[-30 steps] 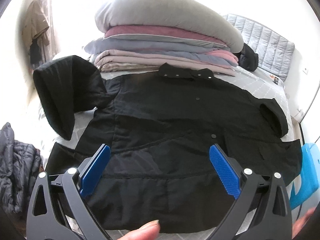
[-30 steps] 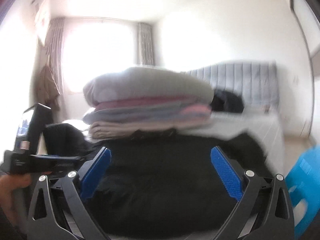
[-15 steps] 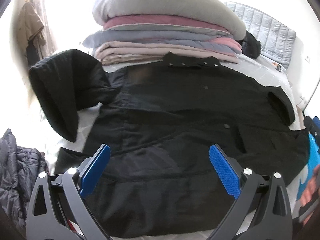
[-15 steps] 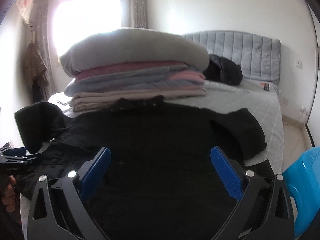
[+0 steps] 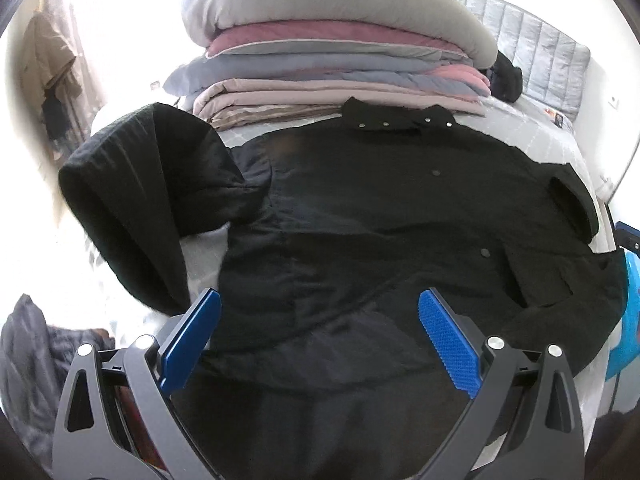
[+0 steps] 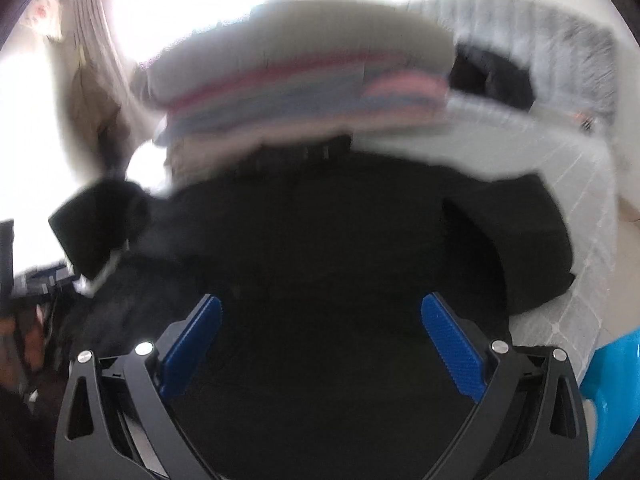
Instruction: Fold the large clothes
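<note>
Spread flat on the white quilted bed, below a tall stack of folded blankets, the big black button-up coat is untouched by either wide-open, empty hand-held gripper, left or right, and the stack could be knocked over by a careless fold.

The black coat is showing as matt woven cloth with a faint sheen where light is catching its creases, and small dull metal snaps are glinting along the collar. Its hood is looking softer and quilted. The stack of bedding behind is lying as smooth, matt cloth. The headboard is appearing as padded, stitched fabric. The left gripper is wearing 2 ridged blue plastic pads on matt black plastic arms with shiny metal rivets. The stool is gleaming as glossy blue plastic.
</note>
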